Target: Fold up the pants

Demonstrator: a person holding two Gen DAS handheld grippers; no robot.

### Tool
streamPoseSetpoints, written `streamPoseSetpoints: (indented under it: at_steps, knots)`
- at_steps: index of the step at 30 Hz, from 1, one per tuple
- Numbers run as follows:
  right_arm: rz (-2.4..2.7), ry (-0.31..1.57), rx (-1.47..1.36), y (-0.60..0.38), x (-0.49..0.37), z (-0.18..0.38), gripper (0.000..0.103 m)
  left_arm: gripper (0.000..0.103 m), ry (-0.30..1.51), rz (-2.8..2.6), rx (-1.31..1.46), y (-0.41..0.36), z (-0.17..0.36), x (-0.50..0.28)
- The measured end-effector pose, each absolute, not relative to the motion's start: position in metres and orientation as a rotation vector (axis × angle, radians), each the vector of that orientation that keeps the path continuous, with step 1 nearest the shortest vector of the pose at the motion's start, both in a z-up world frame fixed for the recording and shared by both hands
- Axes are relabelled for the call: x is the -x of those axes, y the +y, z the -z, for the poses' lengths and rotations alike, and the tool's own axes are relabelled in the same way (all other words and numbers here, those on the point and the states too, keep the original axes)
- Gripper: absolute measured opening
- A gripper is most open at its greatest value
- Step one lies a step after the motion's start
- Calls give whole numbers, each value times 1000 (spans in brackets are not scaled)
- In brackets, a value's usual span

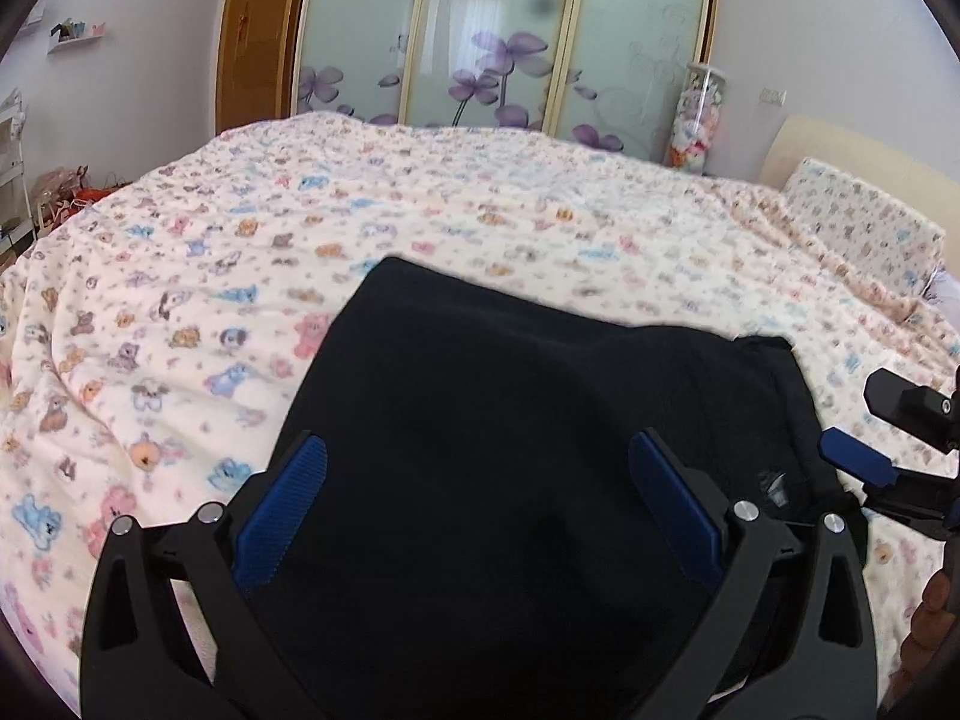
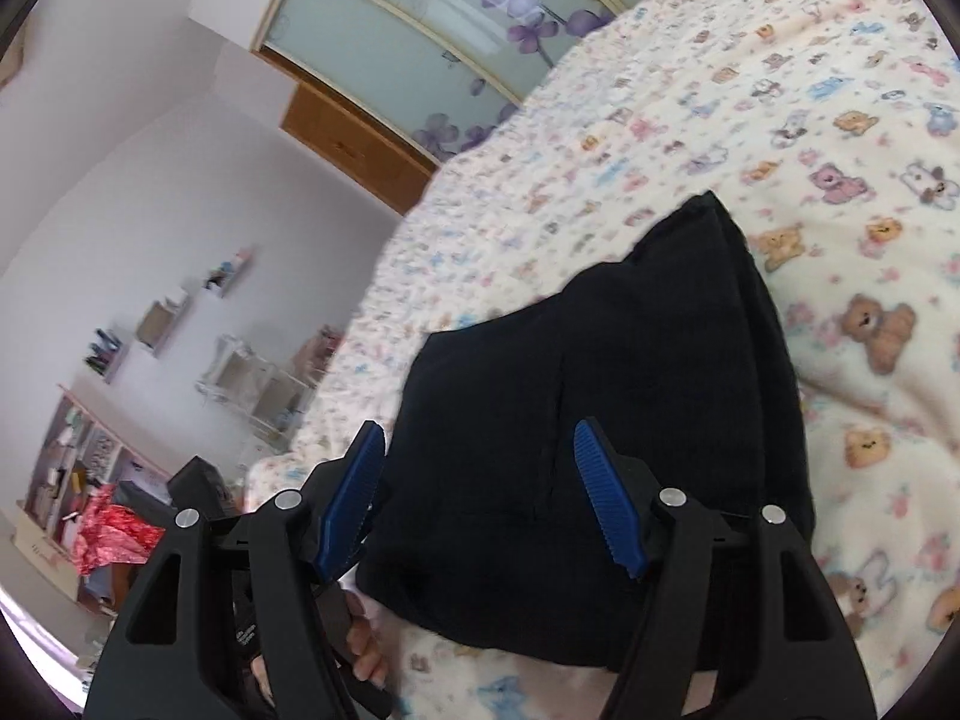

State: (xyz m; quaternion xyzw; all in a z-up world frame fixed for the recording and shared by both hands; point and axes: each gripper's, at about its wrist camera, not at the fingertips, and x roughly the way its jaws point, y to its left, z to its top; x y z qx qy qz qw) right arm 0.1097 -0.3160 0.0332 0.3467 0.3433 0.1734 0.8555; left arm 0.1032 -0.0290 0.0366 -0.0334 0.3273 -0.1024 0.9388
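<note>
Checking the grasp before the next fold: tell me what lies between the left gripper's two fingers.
In the left wrist view, the left gripper stands open, and only the black pants on the bedspread show between its fingers.

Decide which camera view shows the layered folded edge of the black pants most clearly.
The right wrist view: the pants show stacked layers along their far corner on the bedspread. The left wrist view shows only one flat dark mass, its layers indistinguishable.
</note>
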Motion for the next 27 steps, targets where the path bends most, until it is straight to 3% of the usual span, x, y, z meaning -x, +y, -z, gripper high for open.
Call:
streamPoseSetpoints:
  at_steps: [4, 12, 16, 27]
  knots:
    - [-321, 786, -713, -329, -106, -3, 57, 101, 756, 188, -47, -36, 3, -111]
    - [-320, 712, -812, -365, -105, -27, 60, 101, 743, 244, 42, -21, 9, -107]
    - [-300, 847, -891, -395, -124, -8, 61, 101, 740, 255, 57, -19, 9, -105]
    - [-271, 944, -851, -402, -128, 17, 63, 101, 738, 263, 67, -19, 8, -105]
